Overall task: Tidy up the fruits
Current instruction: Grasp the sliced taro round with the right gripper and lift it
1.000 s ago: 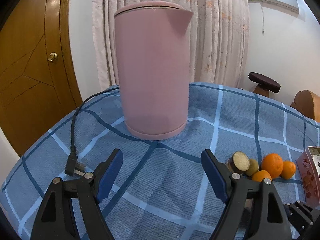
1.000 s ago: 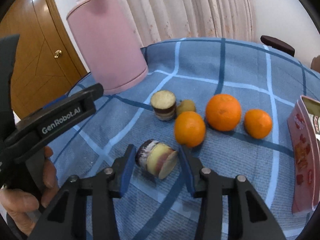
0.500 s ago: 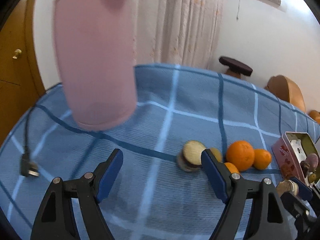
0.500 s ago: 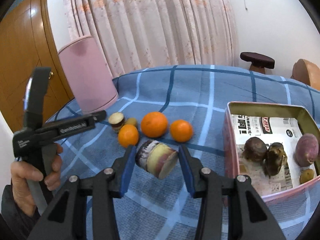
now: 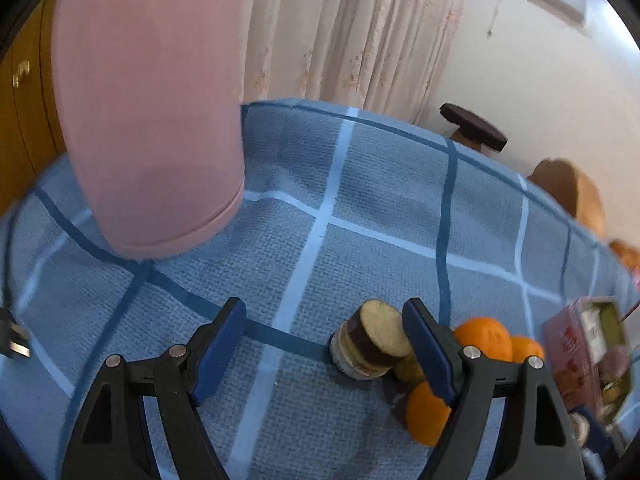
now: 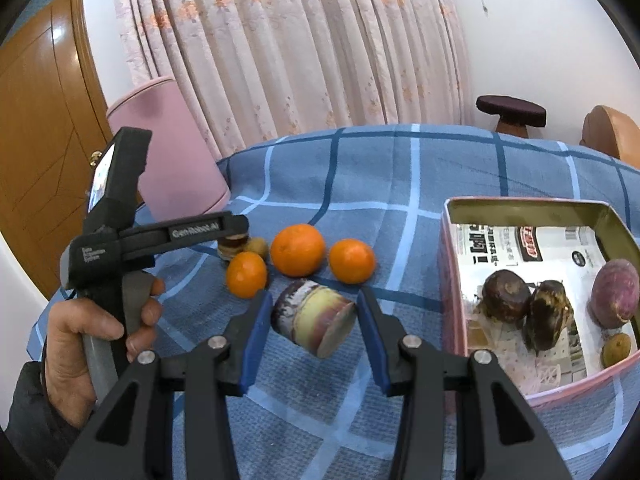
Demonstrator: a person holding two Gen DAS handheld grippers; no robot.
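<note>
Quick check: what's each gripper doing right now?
Left gripper: open, holding nothing.
Right gripper: shut on a cut sugarcane piece.

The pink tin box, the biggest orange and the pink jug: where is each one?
pink tin box (image 6: 450,280), right wrist view, on its left wall.
biggest orange (image 6: 298,249), right wrist view, on its front.
pink jug (image 5: 148,100), left wrist view, on its side.

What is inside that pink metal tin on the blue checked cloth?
Inside the pink metal tin: two dark brown round fruits, a purple round one, a small yellowish one, on printed paper. The near wall hides the front floor.
</note>
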